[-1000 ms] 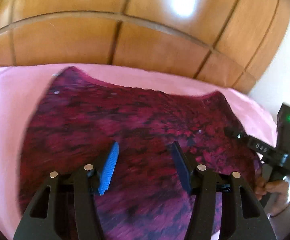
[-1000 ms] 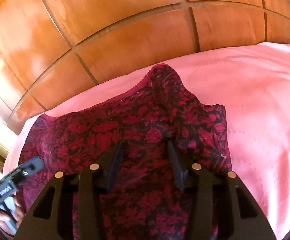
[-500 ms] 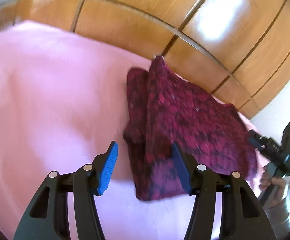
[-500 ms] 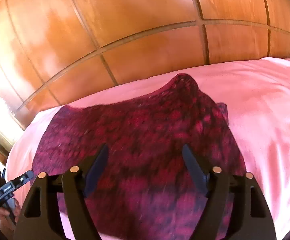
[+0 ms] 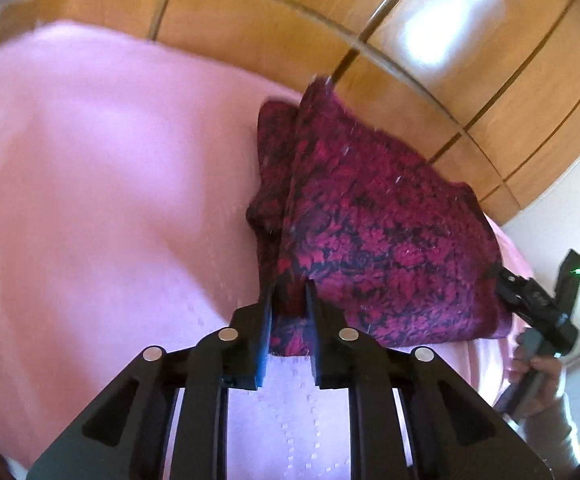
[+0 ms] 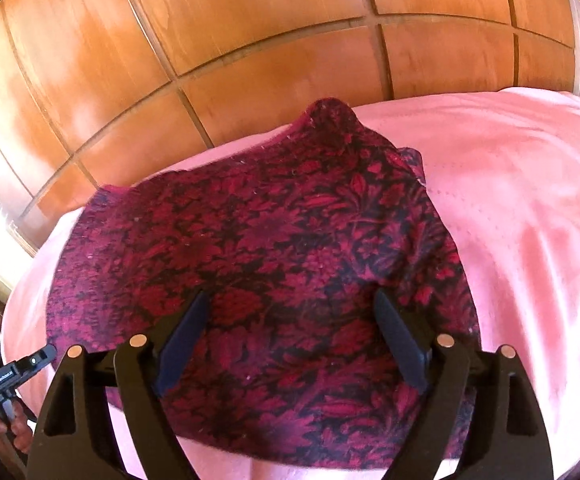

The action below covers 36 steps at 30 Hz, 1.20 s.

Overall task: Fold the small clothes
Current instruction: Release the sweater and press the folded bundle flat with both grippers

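While the near left corner of the dark red floral knitted garment (image 5: 370, 240) is pinched between the just-closed black jaws of the left gripper (image 5: 288, 300), the right gripper (image 6: 290, 320) is held spread wide above the cloth, its jaws having just been opening with nothing pressed between them. The garment is seen lying on the pink bedspread (image 5: 109, 200), close to its far edge by the wooden panelled wall (image 6: 249, 40); its left side is doubled over into a fold. Compared with a moment ago, a grip has been gained on the left and released on the right, so a further fold is judged to be prepared from the left edge.
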Each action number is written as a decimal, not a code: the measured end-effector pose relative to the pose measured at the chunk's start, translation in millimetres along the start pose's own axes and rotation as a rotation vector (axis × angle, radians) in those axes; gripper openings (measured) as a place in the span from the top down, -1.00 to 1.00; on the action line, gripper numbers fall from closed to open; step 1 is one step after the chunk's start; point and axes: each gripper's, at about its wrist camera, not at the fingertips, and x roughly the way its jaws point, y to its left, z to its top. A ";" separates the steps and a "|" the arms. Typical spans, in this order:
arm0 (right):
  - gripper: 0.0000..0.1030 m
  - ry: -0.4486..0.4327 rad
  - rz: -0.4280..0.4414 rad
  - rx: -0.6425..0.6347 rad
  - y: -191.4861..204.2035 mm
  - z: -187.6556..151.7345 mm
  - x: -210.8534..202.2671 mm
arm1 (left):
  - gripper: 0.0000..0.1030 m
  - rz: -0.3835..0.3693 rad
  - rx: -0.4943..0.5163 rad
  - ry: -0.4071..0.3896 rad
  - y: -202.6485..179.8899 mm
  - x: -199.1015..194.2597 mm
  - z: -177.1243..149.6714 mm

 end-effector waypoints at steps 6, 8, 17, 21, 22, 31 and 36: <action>-0.62 -0.065 0.079 0.143 -32.2 -7.6 -49.3 | 0.23 0.004 0.147 -0.126 -38.7 -27.6 8.4; -0.63 -0.088 0.079 0.193 -48.2 -12.8 -62.7 | 0.22 -0.015 0.197 -0.127 -54.2 -23.4 8.2; -0.59 -0.005 0.168 0.349 -92.0 -41.0 -48.8 | 0.22 -0.047 0.315 -0.048 -105.6 13.8 11.4; -0.60 0.029 0.200 0.399 -98.5 -45.1 -32.5 | 0.22 -0.063 0.350 -0.024 -122.3 26.8 10.8; -0.60 0.029 0.211 0.411 -101.4 -46.5 -30.4 | 0.22 -0.067 0.361 -0.022 -127.9 29.1 9.8; 0.11 0.046 0.239 0.409 -105.9 -45.1 -32.5 | 0.22 -0.052 0.384 0.051 -152.3 66.2 5.0; -0.33 0.039 0.291 0.447 -111.9 -45.9 -20.7 | 0.22 -0.024 0.332 0.113 -147.1 88.4 4.6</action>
